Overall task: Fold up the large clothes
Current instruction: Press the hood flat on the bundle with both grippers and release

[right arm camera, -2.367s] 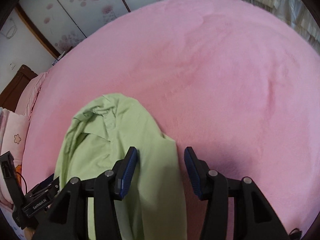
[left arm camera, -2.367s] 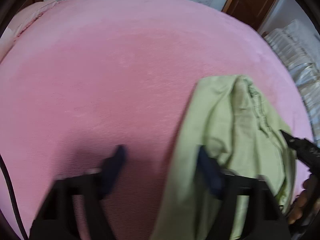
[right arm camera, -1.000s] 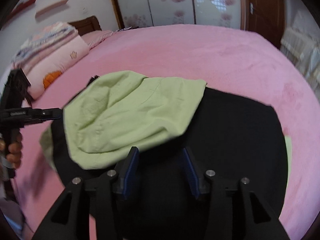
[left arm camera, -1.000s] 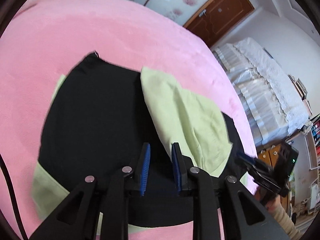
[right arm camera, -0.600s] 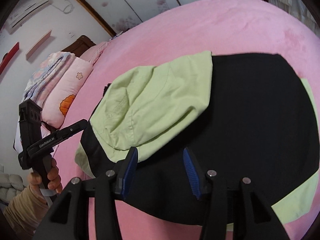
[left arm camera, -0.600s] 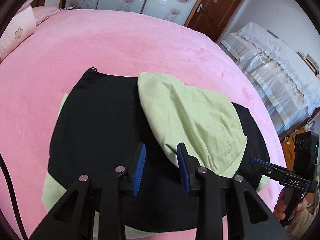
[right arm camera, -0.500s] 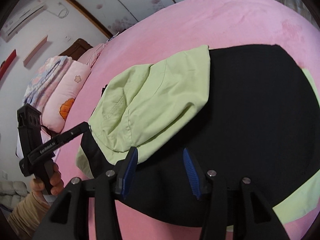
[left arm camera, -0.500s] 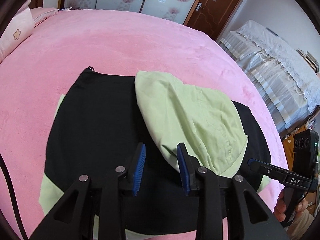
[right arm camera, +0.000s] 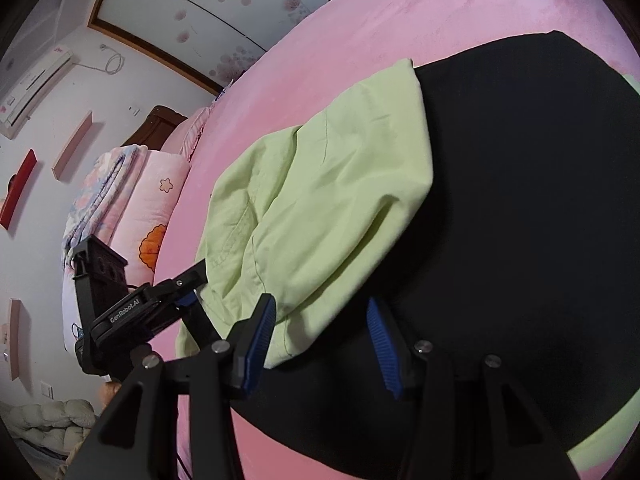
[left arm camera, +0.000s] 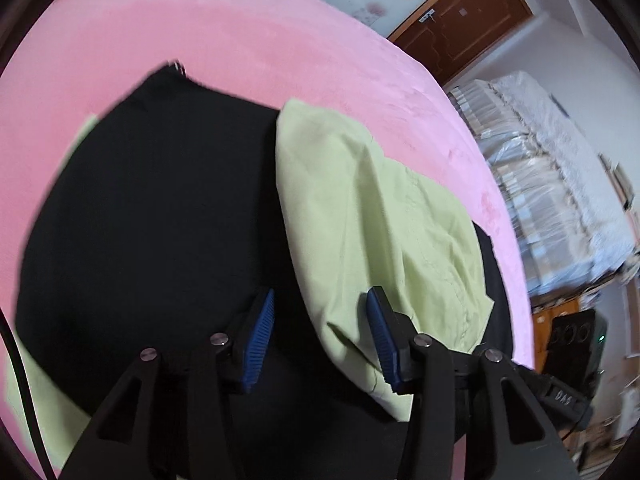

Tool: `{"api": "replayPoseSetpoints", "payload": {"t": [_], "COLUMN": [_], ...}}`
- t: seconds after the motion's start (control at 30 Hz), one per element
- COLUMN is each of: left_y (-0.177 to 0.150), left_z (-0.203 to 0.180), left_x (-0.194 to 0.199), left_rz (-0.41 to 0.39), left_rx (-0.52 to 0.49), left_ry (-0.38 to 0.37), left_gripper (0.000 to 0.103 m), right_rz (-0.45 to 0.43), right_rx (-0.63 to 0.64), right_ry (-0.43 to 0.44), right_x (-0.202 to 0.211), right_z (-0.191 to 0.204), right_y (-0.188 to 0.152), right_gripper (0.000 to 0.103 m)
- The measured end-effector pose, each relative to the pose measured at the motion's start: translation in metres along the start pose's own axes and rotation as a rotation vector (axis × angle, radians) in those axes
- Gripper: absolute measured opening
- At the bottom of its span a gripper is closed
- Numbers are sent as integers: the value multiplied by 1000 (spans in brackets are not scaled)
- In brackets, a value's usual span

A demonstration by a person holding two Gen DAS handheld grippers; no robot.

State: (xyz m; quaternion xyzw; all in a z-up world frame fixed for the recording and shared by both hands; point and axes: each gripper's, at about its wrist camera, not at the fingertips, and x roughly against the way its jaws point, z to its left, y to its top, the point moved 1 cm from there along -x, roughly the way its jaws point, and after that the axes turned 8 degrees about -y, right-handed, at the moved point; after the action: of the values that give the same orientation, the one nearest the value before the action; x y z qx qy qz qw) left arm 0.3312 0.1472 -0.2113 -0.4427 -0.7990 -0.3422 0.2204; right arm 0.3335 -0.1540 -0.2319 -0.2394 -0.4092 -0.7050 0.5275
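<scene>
A: Scene status?

B: Pink bedspread (left arm camera: 240, 32) with a large garment spread flat: black lining side (left arm camera: 152, 216) up, light green shell showing at the edges (right arm camera: 600, 440). Light green folded section (left arm camera: 380, 220), probably a sleeve or hood, hard to say with the fisheye blur, lying over the black, running from the far edge toward the near edge.

A: Left gripper?

B: Left gripper (left arm camera: 320, 328) pointed down at the near end of the green fold. Jaws opening, partway apart. Green fabric edge seen in the gap between the blue pads (left arm camera: 260, 332), no pressing visible, nothing gripped.

A: Right gripper?

B: Right gripper (right arm camera: 320, 332) over the black lining just beside the green fold's near edge. Jaws partway apart, holding nothing. Left pad (right arm camera: 260, 332) overlapping the green hem in view, right pad over black; contact not confirmable.

A: Cross-views?

B: From the right wrist camera, left gripper (right arm camera: 192, 284) at the fold's left end, tips at the green fabric, hand (right arm camera: 112, 392) barely visible below it. From the left wrist camera, right gripper body (left arm camera: 568, 364) at lower right, mostly hidden behind the left fingers.

A: Surroundings?

B: Pink pillow (right arm camera: 152, 208) and folded quilt by the headboard, floral sliding wardrobe doors (right arm camera: 224, 12), brown door (left arm camera: 460, 24), stacked bedding (left arm camera: 552, 180) at right.
</scene>
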Motion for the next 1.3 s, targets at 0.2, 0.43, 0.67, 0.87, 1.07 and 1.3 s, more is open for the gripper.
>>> {"api": "replayPoseSetpoints", "payload": {"t": [0.2,0.43,0.67,0.87,1.07,1.3], "left_y": [-6,-38,-63,-49,-11,5], "left_z": [-16,-47,-29,-59,-78,-41], "left_x": [-7,0,-20,35,39,-51], "left_rz": [-16,-46,24,-47,-146,-15], "left_rx": [-28,-124,-156,-231,-240,-163], "left_ry": [-5,17,97,180,151,255], "left_gripper": [6,5,13,60,57,19], "right_rz": [-45,-134,-10,-183,-241,-149], "right_rx": [90,106,81,247,313,292], "right_ry": [-52,-82,-197,-406,-225,-419], "right_x": [1,34,2,57,42,-36], "right_z": [20,8,-21,25,70,45], "right_y": [5,7,-17,-12,16,38], "right_gripper": [4,3,6,18,21,15]}}
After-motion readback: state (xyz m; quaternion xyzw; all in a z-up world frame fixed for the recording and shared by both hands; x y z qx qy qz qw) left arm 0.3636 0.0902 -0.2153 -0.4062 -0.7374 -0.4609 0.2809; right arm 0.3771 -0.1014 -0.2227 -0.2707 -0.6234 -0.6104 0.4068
